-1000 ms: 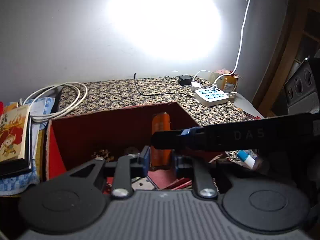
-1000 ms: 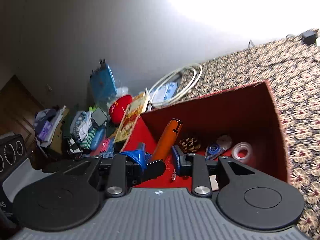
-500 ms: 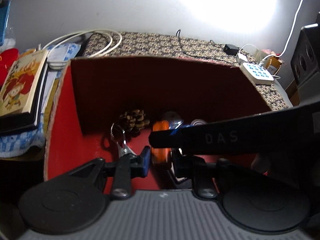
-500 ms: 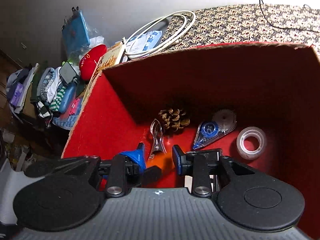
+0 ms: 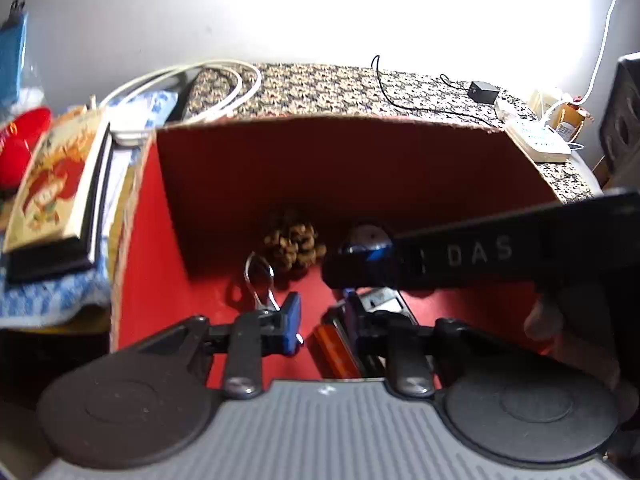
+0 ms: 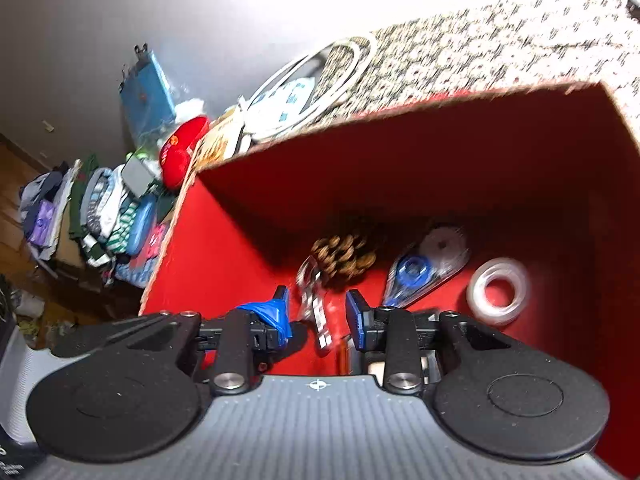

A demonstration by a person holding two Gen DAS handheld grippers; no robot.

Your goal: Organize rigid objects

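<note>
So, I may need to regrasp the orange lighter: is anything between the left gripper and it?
Nothing visible does. The orange lighter lies on the floor of the red box, just below the open left gripper, by its right finger.

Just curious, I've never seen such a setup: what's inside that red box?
Inside the red box: a pine cone, metal clip, correction tape dispenser, clear tape roll and an orange item. The hand-held grippers hide the box's near floor.
</note>
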